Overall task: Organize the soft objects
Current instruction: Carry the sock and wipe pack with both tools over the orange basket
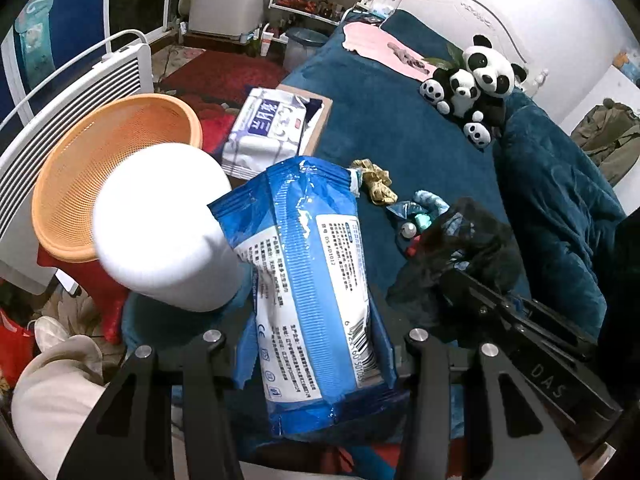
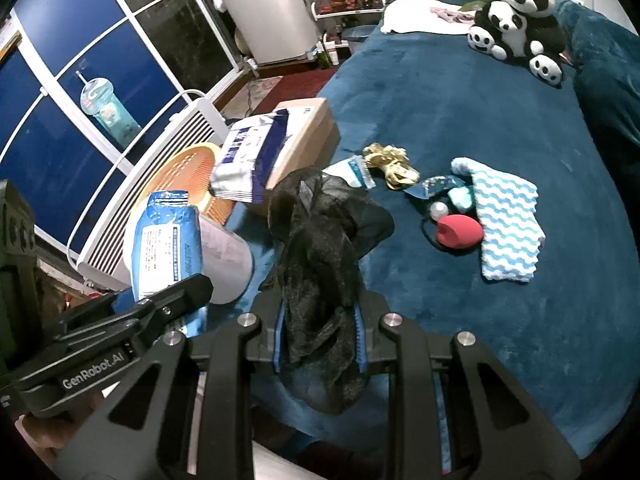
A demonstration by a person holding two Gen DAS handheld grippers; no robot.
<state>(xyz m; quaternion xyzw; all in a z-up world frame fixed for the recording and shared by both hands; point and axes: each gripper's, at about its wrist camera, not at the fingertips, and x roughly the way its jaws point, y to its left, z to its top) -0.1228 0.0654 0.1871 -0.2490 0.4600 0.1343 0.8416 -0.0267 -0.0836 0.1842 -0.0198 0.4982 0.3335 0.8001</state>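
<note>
I have the blue pack (image 1: 316, 292) clamped in my left gripper (image 1: 320, 364), lifted just right of the white tub (image 1: 160, 228). My right gripper (image 2: 320, 344) has its jaws closed on the black mesh (image 2: 320, 248), crumpled and limp above the bed (image 2: 440, 100). I judge this mid-sorting: next, carry each to the orange basket (image 1: 80, 184) at far left.

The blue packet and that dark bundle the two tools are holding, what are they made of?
The blue packet in the left tool looks like thin glossy plastic film: it shows bright glare, crinkles and a crimped end seal. The dark bundle in the right tool seems to be a sheer, matte fabric, perhaps mesh or chiffon: it hangs in limp folds and lets some light through at its edges.
</note>
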